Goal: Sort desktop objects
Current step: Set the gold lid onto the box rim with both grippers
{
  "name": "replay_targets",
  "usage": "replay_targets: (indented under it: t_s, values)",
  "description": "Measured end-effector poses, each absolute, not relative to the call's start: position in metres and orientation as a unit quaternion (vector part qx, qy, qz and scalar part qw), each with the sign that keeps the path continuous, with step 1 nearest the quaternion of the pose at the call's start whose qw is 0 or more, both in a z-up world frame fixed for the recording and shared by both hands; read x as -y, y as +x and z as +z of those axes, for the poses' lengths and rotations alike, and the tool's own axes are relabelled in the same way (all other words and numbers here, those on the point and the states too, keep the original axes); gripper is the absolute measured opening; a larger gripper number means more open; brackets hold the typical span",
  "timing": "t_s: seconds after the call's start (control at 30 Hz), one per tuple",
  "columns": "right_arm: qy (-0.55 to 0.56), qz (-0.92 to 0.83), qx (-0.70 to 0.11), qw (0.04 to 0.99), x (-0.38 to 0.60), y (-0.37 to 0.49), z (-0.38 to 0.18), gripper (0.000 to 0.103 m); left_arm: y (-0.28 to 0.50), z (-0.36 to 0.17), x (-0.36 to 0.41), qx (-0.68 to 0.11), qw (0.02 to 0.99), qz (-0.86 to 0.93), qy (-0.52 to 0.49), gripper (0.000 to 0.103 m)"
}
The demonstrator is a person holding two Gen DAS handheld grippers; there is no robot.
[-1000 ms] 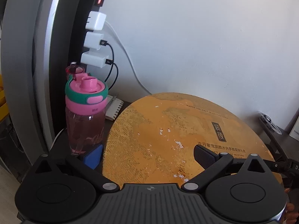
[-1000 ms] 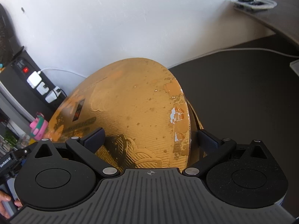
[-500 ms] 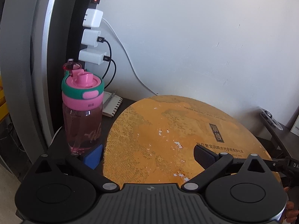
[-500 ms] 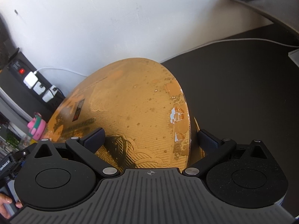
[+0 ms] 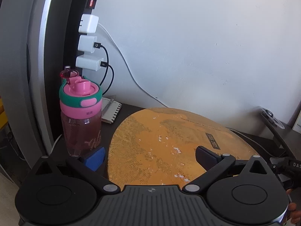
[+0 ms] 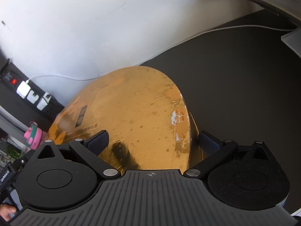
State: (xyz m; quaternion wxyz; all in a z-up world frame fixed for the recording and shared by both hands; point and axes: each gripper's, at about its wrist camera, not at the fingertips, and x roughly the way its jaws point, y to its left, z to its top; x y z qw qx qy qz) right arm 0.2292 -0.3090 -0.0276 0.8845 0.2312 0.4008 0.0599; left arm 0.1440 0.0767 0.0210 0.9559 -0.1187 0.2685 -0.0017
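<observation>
The round orange pad (image 5: 169,146) lies low over the dark desk (image 6: 235,71), held between both grippers; whether it rests on the desk or is lifted clear cannot be told. The left gripper (image 5: 150,156) straddles its near-left edge, jaws wide with the pad between them, one finger on top and the blue one (image 5: 95,158) at the rim. The right gripper (image 6: 152,141) spans the pad's near-right edge the same way, jaws wide, one finger over the face, the other beyond the rim. Firm contact is not confirmed at either.

Recommended: keep the pad level, move both grippers together, and hold equal pressure so it does not bend or slip.

Hazard: a pink water bottle (image 5: 80,116) stands just beside the pad's left edge, with a notepad (image 5: 111,111) behind it and plugged chargers (image 5: 88,45) above. Keep the edge clear of the bottle.
</observation>
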Motion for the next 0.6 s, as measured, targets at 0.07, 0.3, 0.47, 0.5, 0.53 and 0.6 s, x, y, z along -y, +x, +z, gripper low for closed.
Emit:
replay_targets:
  t_s: [0.07,0.3,0.47,0.5,0.53,0.6]
  values:
    - [0.213,0.056,-0.398,0.891,0.304,0.222,-0.023,0.103,0.137,0.023,-0.075,-0.266,0.958,0.000,-0.108,0.102]
    - [0.147,0.031,-0.336,0.930,0.281,0.164,0.015,0.103,0.086,0.039,-0.073,-0.239,0.968,0.015,-0.074,0.102]
    - [0.143,0.066,-0.301,0.940,0.256,0.106,0.026,0.103,0.036,0.035,-0.045,-0.235,0.971,0.011,-0.038,0.102]
    - [0.145,0.073,-0.294,0.942,0.253,0.094,0.026,0.103,0.024,0.034,-0.037,-0.229,0.973,0.002,-0.031,0.102]
    - [0.146,0.079,-0.289,0.943,0.249,0.086,0.027,0.103,0.013,0.033,-0.030,-0.224,0.974,-0.017,-0.021,0.102]
    - [0.141,0.082,-0.295,0.942,0.243,0.072,0.028,0.103,-0.001,0.029,-0.018,-0.228,0.972,-0.056,-0.003,0.102]
